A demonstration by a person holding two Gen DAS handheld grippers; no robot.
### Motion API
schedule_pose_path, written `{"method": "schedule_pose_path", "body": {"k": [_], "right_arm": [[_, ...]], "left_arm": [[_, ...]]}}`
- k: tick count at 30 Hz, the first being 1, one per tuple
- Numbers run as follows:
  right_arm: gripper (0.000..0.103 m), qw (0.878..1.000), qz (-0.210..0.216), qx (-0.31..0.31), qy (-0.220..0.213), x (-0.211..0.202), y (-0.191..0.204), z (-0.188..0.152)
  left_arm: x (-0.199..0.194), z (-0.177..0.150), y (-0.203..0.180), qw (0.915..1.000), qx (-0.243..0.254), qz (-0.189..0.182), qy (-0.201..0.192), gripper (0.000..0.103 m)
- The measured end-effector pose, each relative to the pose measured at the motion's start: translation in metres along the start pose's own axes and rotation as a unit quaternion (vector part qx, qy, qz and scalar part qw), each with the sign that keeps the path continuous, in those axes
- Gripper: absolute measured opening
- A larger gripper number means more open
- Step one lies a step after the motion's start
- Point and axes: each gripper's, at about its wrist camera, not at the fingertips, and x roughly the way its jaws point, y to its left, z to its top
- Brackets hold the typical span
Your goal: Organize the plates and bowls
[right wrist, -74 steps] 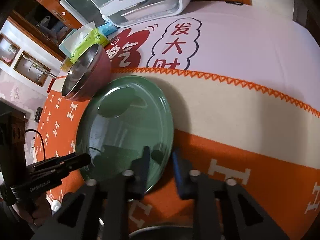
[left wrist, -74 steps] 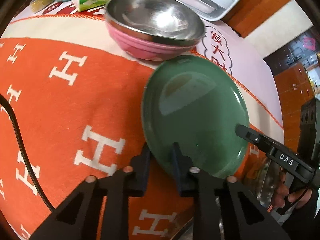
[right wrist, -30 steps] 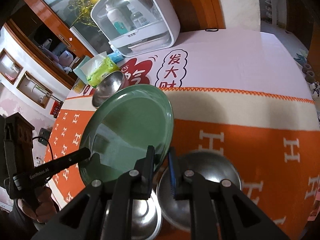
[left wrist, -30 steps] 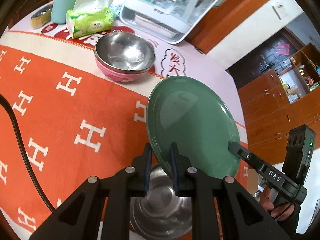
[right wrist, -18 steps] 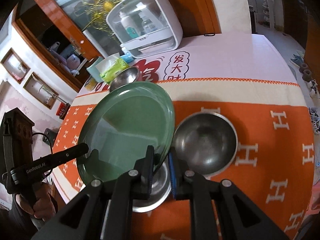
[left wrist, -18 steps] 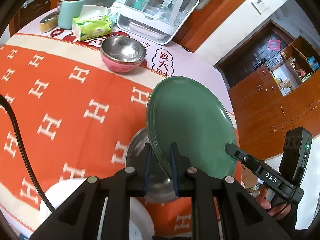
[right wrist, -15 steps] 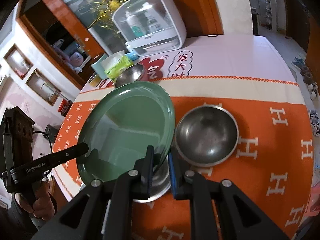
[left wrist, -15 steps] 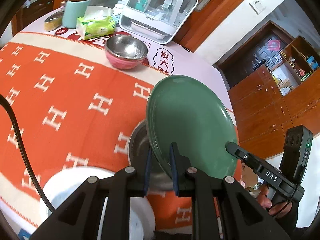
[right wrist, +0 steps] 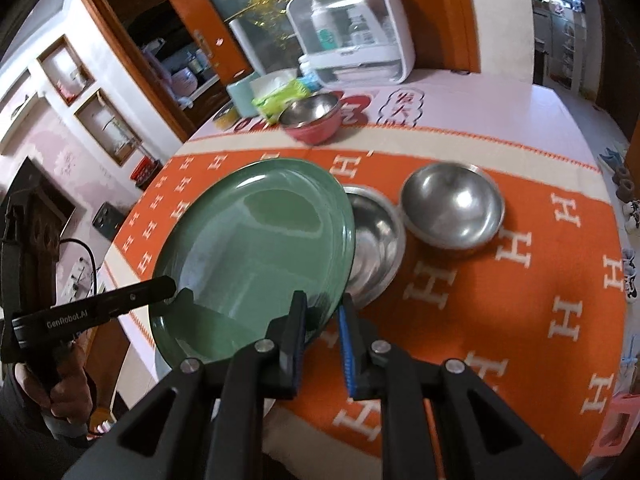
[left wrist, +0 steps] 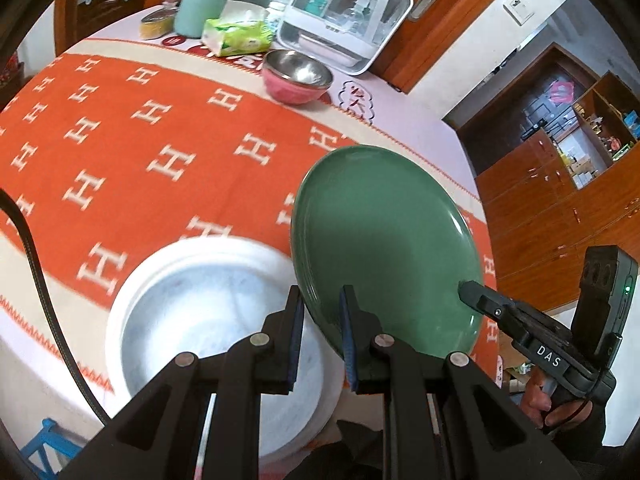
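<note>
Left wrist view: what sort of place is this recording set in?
Most likely a home dining room. A round table under an orange H-patterned cloth carries a tissue pack, a pink-sided steel bowl and a clear-lidded storage box; wooden cabinets line the wall behind.

"DAS" is printed in white on the right gripper (left wrist: 464, 294), seen right of the left wrist camera's own claw. "GenRobot.AI" is printed in white on the left gripper (right wrist: 170, 286), seen left of the right wrist camera's own claw. White "H" letters are repeated across the orange tablecloth (left wrist: 132, 148) ahead of both claws. Red Chinese characters are drawn in a cloud outline on the pink cloth (right wrist: 404, 106) far ahead; they cannot be read.
</note>
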Motion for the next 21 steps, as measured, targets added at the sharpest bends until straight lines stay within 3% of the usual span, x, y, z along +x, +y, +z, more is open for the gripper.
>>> {"method": "schedule_pose_path", "body": {"k": [21], "right_arm": [[0.019, 0.991, 0.035, -0.058, 0.116, 0.045, 0.065, -0.055]], "left_arm": [[-0.016, -0.055, 0.069, 0.9933, -0.062, 0.084, 0.049, 0.015]]}}
